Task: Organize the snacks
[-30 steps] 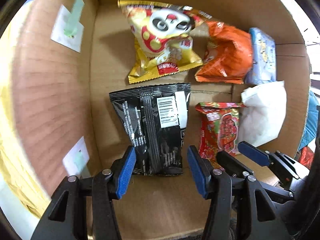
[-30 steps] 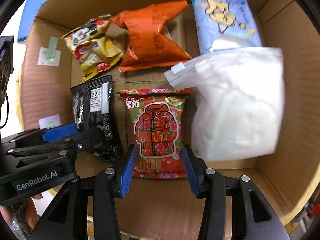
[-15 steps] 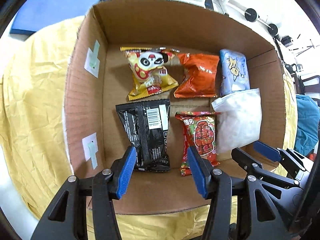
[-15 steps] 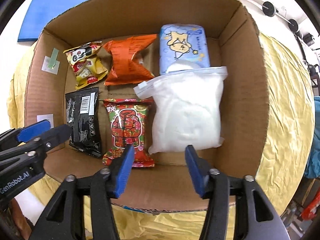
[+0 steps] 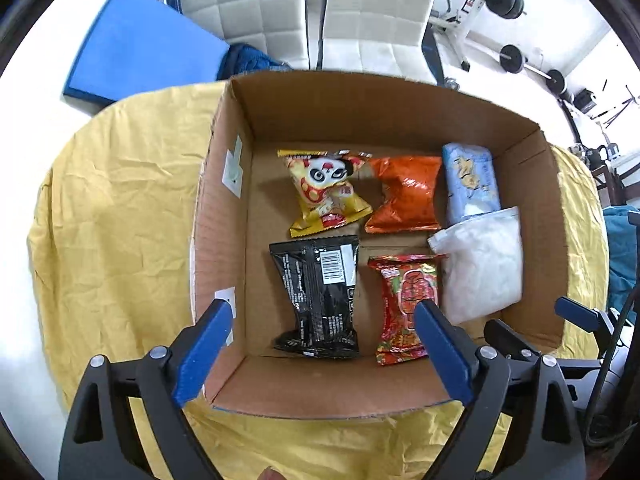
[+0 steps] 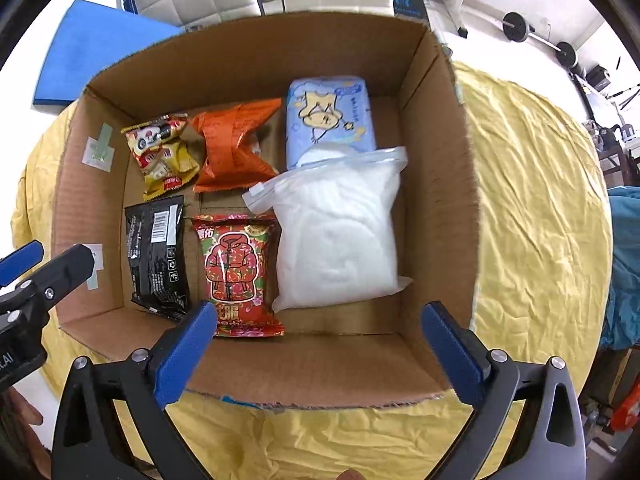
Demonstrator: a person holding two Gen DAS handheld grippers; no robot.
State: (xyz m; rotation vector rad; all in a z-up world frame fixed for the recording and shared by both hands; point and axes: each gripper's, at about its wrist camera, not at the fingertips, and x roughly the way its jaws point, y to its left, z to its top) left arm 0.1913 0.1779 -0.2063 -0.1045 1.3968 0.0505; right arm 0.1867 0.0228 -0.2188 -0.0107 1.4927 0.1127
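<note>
Both hand-held grippers have pulled up and back out of the cardboard box (image 5: pixel 400 120) since a second ago, and their jaws have spread wider.

Left hand-held gripper (image 5: pixel 320 344) and right hand-held gripper (image 6: pixel 320 344) hang released and empty above the box's near wall, over the yellow-covered table (image 5: pixel 120 220). Inside the box lie six packs in two rows: panda snack (image 5: pixel 324 192), orange bag (image 5: pixel 406 196) and blue pack (image 5: pixel 472 180) along the far wall; black packet (image 5: pixel 316 292), red packet (image 5: pixel 408 300) and white zip bag (image 6: pixel 340 240) nearer. The zip bag overlaps the blue pack, so I judge a careless reach back in could snag it and shove the rows askew.
</note>
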